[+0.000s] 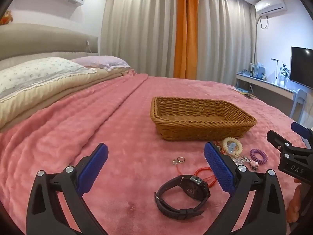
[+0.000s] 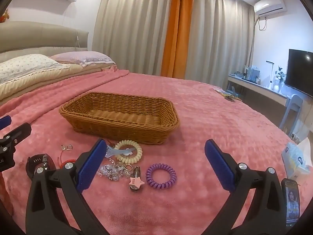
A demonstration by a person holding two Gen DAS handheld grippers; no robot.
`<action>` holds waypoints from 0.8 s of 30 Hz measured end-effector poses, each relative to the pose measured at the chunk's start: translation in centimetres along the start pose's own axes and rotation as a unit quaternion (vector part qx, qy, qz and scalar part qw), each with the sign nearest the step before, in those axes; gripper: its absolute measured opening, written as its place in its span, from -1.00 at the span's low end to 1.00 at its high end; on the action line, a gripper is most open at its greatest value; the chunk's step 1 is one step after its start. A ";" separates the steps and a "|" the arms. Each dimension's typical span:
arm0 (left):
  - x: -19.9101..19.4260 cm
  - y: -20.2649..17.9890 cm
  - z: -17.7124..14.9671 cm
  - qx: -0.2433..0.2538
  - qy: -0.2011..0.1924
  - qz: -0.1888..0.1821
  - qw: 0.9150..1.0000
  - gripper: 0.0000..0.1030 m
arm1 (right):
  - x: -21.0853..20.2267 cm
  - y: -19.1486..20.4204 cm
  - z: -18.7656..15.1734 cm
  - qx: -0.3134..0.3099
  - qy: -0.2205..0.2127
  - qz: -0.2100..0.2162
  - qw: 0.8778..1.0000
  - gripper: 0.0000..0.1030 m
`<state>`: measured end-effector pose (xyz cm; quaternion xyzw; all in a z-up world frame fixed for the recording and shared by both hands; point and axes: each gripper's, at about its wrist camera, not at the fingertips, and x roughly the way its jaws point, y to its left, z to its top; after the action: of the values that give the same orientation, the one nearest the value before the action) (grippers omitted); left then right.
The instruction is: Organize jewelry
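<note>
An empty wicker basket stands on the pink bed cover. In front of it lie a black watch, a red cord with a small pendant, a cream coil hair tie, a purple coil hair tie, a pink star clip, a blue clip and clear beads. My left gripper is open above the watch. My right gripper is open above the purple tie and the clips.
Pillows and a folded beige quilt lie at the bed's head on the left. A phone and a tissue pack lie at the right edge. A desk and TV stand beyond the bed.
</note>
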<state>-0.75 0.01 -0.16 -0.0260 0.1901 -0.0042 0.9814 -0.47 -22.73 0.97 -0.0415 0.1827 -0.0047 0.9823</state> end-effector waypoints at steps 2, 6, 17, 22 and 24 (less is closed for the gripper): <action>0.1 0.0 0.0 -0.001 0.002 -0.001 1.000 0.85 | 0.1 -0.1 -0.1 0.001 0.000 0.001 1.000 0.88; 0.1 0.0 0.0 -0.001 0.002 -0.001 1.000 0.85 | 0.2 0.0 0.0 0.001 -0.002 0.005 1.000 0.88; 0.0 0.1 -0.5 -0.001 0.002 0.001 1.000 0.85 | 0.5 -0.3 -0.2 0.006 0.002 0.010 1.000 0.87; 0.1 0.1 -0.5 -0.001 0.002 0.001 1.000 0.86 | 0.5 -0.3 -0.2 0.005 0.001 0.010 1.000 0.87; 0.0 0.1 -0.5 -0.001 0.002 0.001 1.000 0.85 | 0.5 -0.3 -0.2 0.005 0.001 0.010 1.000 0.87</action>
<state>-0.91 0.13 -0.65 -0.0270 0.1926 -0.0030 0.9809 -0.09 -23.01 0.66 -0.0343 0.1844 0.0038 0.9822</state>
